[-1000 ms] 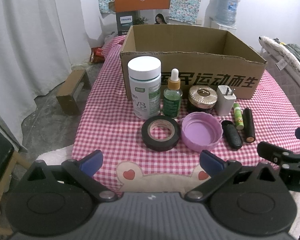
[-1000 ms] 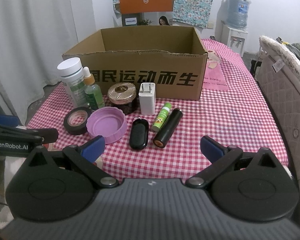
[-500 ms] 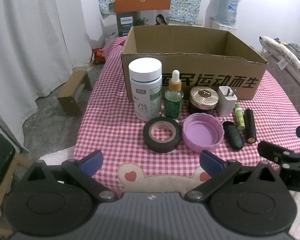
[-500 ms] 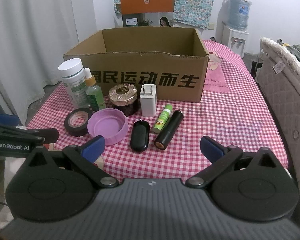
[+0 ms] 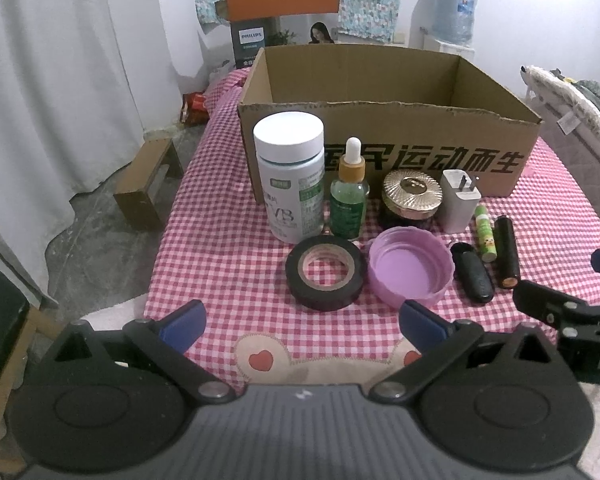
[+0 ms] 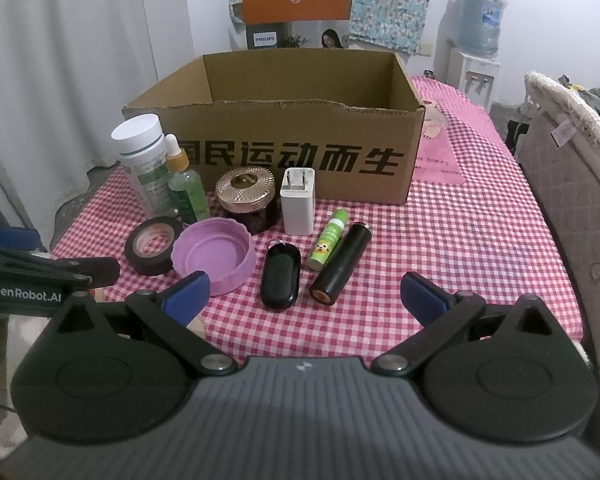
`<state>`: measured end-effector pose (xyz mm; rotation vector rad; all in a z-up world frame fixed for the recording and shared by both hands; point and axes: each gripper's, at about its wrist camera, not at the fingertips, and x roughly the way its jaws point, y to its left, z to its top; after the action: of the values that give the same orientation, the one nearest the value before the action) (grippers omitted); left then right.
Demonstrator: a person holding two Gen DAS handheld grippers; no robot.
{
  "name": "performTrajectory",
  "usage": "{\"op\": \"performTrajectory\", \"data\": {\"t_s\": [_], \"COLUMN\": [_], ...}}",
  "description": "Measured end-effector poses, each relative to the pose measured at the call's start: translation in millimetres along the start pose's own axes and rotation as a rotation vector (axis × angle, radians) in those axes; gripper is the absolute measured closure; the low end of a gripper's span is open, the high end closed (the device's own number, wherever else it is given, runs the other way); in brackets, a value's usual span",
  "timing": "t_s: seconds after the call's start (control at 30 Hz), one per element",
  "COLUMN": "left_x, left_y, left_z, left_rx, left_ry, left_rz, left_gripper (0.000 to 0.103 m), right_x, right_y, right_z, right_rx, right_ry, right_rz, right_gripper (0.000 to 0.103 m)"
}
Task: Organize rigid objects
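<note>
From your left wrist camera, your left gripper (image 5: 300, 322) is spread wide and holds nothing, low over the near edge of the checked tablecloth (image 5: 220, 256). Ahead, a black tape roll (image 5: 326, 272) lies flat, touching an upturned purple lid (image 5: 410, 272); a white-capped bottle (image 5: 290, 178) and a green dropper bottle (image 5: 350, 196) stand upright before the open cardboard box (image 5: 388, 152).

From your right wrist camera, your right gripper (image 6: 304, 298) is likewise wide apart and empty. A black fob (image 6: 281, 276), a green tube (image 6: 329, 240) and a black cylinder (image 6: 342, 268) lie side by side; a white charger (image 6: 298, 200) stands beside a gold-lidded jar (image 6: 246, 192).
</note>
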<state>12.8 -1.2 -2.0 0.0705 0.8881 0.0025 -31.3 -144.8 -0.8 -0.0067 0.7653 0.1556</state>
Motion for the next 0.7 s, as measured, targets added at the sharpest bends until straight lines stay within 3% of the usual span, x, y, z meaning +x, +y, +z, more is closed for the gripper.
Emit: {"op": "performTrajectory", "data": {"t_s": [0.43,0.7], "left_x": [19,8], "left_y": [-16,-45], "left_z": [18,25], "left_rx": [0.076,0.234], "left_ry": [0.001,-0.136], "left_rz": [-0.037,-0.247], "left_gripper": [0.000,0.000], "right_x": [19,27], "right_y": [-22,-66], "right_z": [13,25], "right_rx": [0.040,0.116], "right_ry": [0.019,0.031], "right_rz": [0.030,0.031], "right_gripper": [0.001,0.003]}}
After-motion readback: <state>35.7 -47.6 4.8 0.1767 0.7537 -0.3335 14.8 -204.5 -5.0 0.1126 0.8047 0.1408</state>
